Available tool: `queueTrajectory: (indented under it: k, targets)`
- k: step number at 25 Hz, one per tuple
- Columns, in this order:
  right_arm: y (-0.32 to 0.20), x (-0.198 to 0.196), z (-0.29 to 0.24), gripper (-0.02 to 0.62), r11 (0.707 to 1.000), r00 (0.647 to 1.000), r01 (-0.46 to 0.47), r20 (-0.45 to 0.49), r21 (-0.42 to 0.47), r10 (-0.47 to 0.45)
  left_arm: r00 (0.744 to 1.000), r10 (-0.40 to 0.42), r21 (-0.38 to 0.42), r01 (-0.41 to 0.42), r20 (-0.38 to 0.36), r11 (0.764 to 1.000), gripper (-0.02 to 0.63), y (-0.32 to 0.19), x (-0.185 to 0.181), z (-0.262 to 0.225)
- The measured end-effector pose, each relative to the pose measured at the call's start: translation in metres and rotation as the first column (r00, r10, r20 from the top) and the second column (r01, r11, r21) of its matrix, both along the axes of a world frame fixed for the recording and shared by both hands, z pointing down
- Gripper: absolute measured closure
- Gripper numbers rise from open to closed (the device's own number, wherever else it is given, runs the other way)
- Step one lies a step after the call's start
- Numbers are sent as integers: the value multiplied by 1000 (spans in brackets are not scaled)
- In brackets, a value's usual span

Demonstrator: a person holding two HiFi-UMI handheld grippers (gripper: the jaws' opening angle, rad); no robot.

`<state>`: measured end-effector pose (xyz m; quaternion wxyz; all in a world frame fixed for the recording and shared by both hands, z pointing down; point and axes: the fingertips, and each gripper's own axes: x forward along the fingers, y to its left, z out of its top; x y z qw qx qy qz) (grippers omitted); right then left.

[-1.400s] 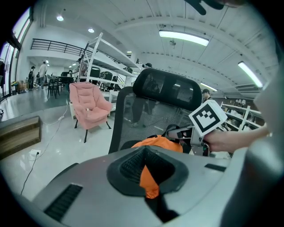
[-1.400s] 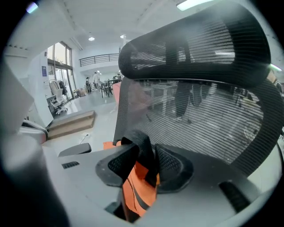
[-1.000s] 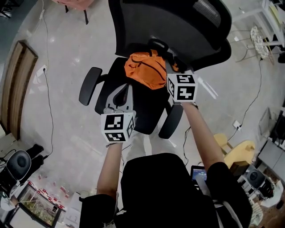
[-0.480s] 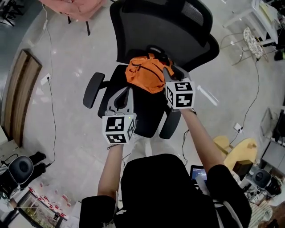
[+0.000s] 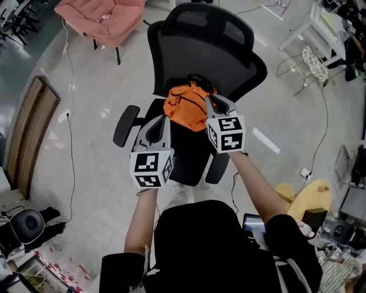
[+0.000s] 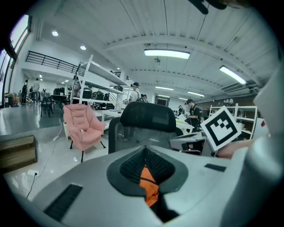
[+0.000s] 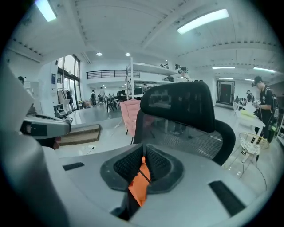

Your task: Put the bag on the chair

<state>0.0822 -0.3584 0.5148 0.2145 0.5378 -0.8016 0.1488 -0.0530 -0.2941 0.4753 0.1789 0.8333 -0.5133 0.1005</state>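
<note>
An orange bag (image 5: 186, 106) with a black strap lies at the back of the seat of a black office chair (image 5: 200, 46), against its mesh backrest. My right gripper (image 5: 215, 103) hovers just off the bag's right edge; its jaws are closing, almost together, with nothing between them. My left gripper (image 5: 160, 122) is shut and empty over the seat's front left, a little short of the bag. In the left gripper view the bag (image 6: 148, 188) shows past the left gripper (image 6: 145, 150). In the right gripper view the bag (image 7: 138, 184) shows beyond the right gripper (image 7: 143, 155).
A pink armchair (image 5: 100, 17) stands behind the chair to the left. A wooden board (image 5: 26, 131) and a cable lie on the floor at left. A white wire stool (image 5: 311, 60) is at right, a yellow object (image 5: 300, 191) nearer. People stand far off.
The right gripper's jaws, spread wide beside the bag before, have come almost together. Both grippers have drawn slightly back from the bag, which stays on the seat.
</note>
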Motion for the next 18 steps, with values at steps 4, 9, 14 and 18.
queueTrajectory:
  k: [4, 9, 14, 18]
  targets:
    - [17, -16, -32, 591, 999, 999, 19, 30, 49, -20, 1000, 23, 49, -22, -13, 999, 595, 11, -1, -28]
    - [44, -37, -72, 594, 994, 994, 38, 96, 102, -48, 999, 31, 103, -29, -20, 994, 595, 28, -12, -59]
    - [67, -61, -107, 594, 985, 987, 47, 142, 163, -70, 999, 51, 156, -48, -12, 987, 595, 45, -26, -84]
    - [87, -75, -129, 594, 976, 982, 54, 165, 212, -91, 998, 64, 202, -62, -5, 977, 595, 60, -32, -102]
